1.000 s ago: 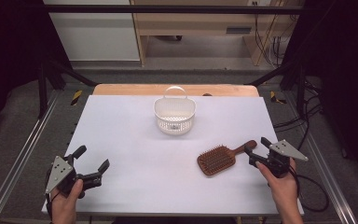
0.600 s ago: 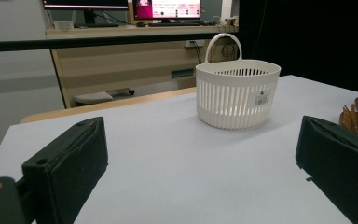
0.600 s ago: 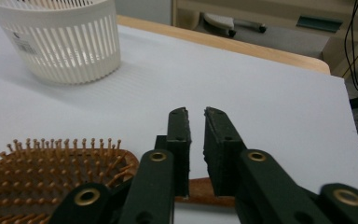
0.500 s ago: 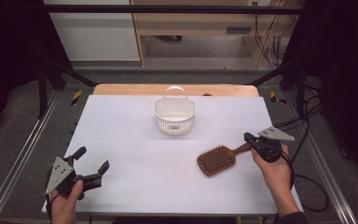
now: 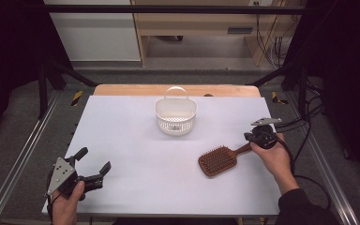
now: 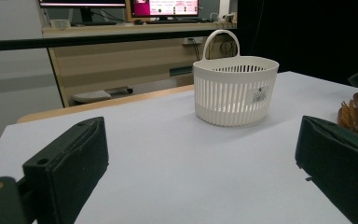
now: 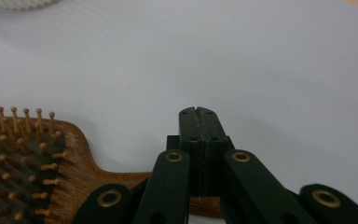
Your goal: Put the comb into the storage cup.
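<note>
Broadly, the white rectangular tabletop (image 5: 136,159) takes up most of the high view, with a strip of pale wood along its far edge. Near the middle of its far half stands the white slotted plastic basket with a loop handle (image 5: 176,116), upright; the left gripper view shows it too (image 6: 235,91), with a small label on its wall.

Next comes the brown wooden paddle hairbrush (image 5: 218,160), lying flat on the tabletop's right half, bristles up, well apart from the basket and nearer the person. Its handle runs up and to the right toward the right gripper (image 5: 261,138). In the right gripper view the brush head (image 7: 23,158) sits at lower left and the handle passes under the fingers.

The right gripper, held in the person's right hand (image 5: 274,157), has just been closing: its two black fingers (image 7: 189,135) stand pressed flat together above the handle with nothing visible between their tips. Whether they pinch the handle lower down I cannot tell.

The left gripper (image 5: 93,168) rests over the near left corner in the left hand (image 5: 68,204), well away from the brush. Its fingers (image 6: 70,161) stand wide apart with only bare tabletop between them.
</note>
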